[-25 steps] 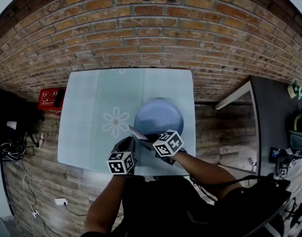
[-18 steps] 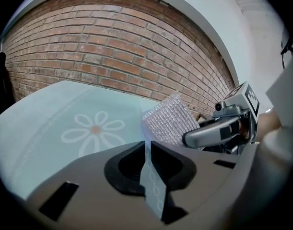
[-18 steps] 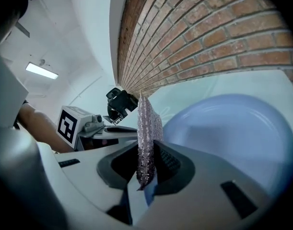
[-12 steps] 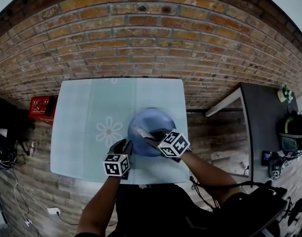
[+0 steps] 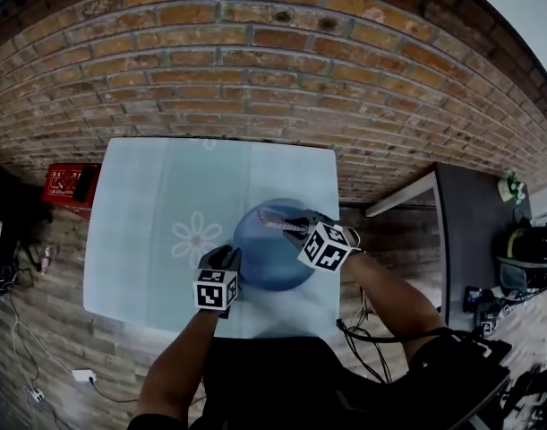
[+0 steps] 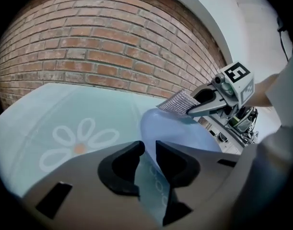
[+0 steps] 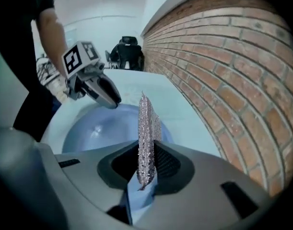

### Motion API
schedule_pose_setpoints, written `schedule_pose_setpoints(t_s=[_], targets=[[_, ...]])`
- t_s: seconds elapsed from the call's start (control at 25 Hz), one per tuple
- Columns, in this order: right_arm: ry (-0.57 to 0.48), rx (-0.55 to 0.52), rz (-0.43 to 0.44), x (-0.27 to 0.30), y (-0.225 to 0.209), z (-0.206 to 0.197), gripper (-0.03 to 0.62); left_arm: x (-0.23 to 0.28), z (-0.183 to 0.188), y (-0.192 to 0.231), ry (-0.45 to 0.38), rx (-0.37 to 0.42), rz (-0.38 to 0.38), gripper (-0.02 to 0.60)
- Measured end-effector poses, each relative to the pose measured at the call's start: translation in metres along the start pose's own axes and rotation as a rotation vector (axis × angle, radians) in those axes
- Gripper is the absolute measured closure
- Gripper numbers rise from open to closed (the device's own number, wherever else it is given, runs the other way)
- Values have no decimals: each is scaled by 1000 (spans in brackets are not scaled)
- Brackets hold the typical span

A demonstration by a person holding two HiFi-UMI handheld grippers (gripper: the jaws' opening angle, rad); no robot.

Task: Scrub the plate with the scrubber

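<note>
The right gripper (image 7: 147, 153) is clamped on a flat silver mesh scrubber (image 7: 147, 128). The scrubber stands on edge between the pads, its long axis running straight out along the jaws. From the head view the scrubber (image 5: 275, 220) pokes out leftward over the far part of the round blue plate (image 5: 271, 260), with the right gripper (image 5: 293, 228) at that plate's far right rim.

The plate (image 7: 96, 124) lies flat, face up, showing plain glossy blue.

The left gripper (image 6: 150, 150) sits at the plate's near left rim, its jaws opening. The pads press on nothing, and the plate (image 6: 177, 131) begins just ahead of them. I cannot tell whether they touch the rim.

The plate rests on a pale teal tablecloth (image 5: 157, 204) with a white flower print (image 5: 198, 237) just left of it. It lies near the cloth's near and right edges, and open cloth stretches left of and beyond the plate towards the brick wall (image 5: 255, 70).
</note>
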State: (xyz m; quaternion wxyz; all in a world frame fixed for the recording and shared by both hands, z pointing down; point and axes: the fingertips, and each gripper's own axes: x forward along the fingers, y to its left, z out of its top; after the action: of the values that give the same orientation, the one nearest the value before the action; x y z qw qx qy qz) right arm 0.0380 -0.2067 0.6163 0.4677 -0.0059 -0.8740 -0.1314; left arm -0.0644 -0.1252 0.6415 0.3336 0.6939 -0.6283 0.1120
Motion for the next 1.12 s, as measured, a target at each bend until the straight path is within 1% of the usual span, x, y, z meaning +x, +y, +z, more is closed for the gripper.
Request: schedule_pose_setpoints(t_s=[0.16,0.32,0.4,0.52,0.68,0.76,0.88,0.96,1.12], targets=[[87,-250,-20,9,-12,-10,513,4,0,2,10,-2,-12,468],[109,-454,-19,15,-13,-8,514,7,-1,2,15,14,-9,468],[108,-562,-38,16,-12,-1,514,9,0,2,16,17,-11,468],[123,-682,-78,20,-17,5,516,11,0,4,16,19,-7,469],[174,-812,-93,23,-24,0,517,12,0,3,18,12,-2,477],[199,-863,-90,24,-25,-5,519,13,0,3,17,15,0,482],[247,-898,-88,30,-27,-15,519,15,1,3,12,19,0,486],[282,-903,-86,34,-28,-21,519,15,2,4,11,23,2,488],[337,-876,-84,39,-27,-29,519,14,1,4,8,24,6,489]])
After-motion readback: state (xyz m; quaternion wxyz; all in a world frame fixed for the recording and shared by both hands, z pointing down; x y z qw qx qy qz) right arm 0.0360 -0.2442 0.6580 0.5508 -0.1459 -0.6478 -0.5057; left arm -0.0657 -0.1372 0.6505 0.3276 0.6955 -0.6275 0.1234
